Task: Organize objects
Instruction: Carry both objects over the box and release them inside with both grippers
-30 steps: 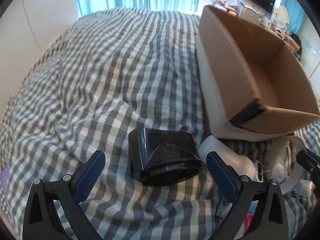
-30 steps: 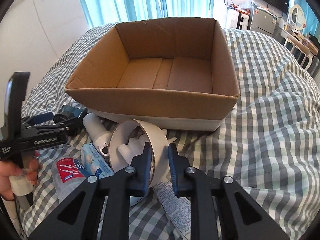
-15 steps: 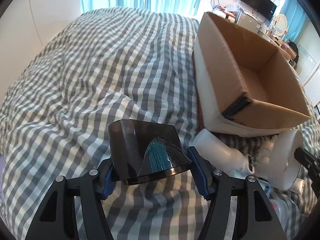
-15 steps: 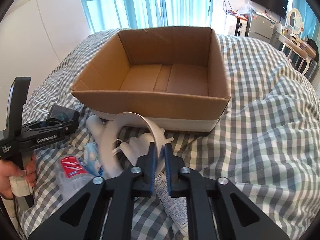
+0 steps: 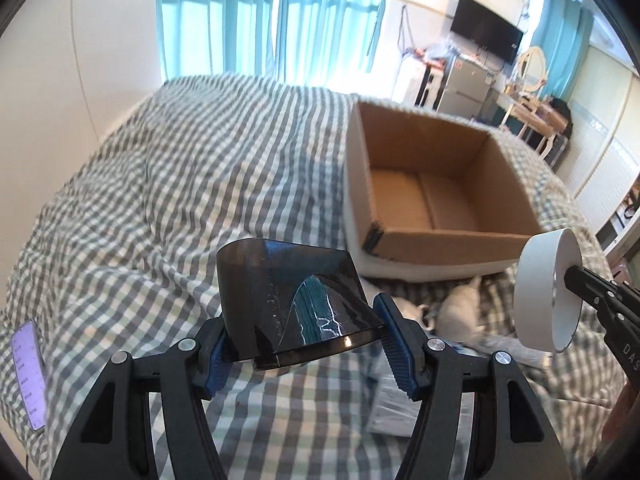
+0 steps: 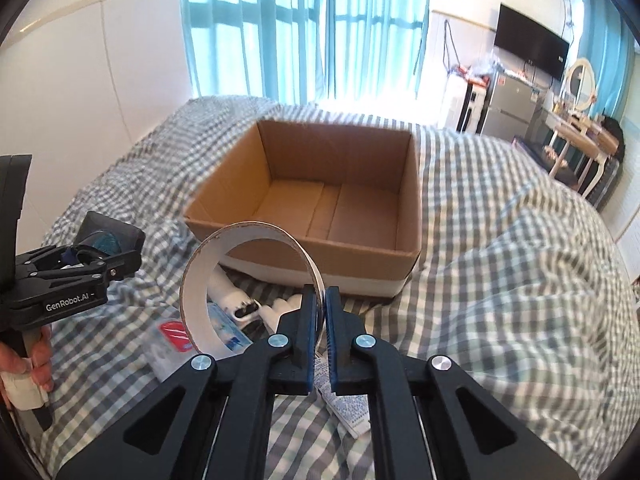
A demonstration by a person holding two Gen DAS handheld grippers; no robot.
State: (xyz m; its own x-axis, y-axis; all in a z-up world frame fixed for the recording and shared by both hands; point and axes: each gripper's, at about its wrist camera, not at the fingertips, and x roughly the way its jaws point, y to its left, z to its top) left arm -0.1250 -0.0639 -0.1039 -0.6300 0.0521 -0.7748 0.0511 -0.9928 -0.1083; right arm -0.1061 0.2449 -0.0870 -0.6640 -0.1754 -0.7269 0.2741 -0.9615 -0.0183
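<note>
My left gripper (image 5: 302, 340) is shut on a dark smoky plastic nozzle-like piece (image 5: 288, 296) and holds it above the checked bed cover; it also shows in the right wrist view (image 6: 108, 240). My right gripper (image 6: 323, 312) is shut on the rim of a white ring-shaped band (image 6: 248, 276), lifted above the bed; the band also shows in the left wrist view (image 5: 548, 292). An open, empty cardboard box (image 6: 332, 204) sits on the bed just beyond both grippers, also in the left wrist view (image 5: 432, 188).
Small items lie on the bed in front of the box: a white bottle-like thing (image 6: 232, 296), clear packets (image 6: 172, 336), a tube (image 6: 344, 408). A phone (image 5: 28, 364) lies at the bed's left edge. Wall at left, window behind, furniture at right.
Both grippers have risen from the bed with their loads. The left one closed on the dark piece and lifted it; the right one lifted the white band higher. The box looks farther below.
</note>
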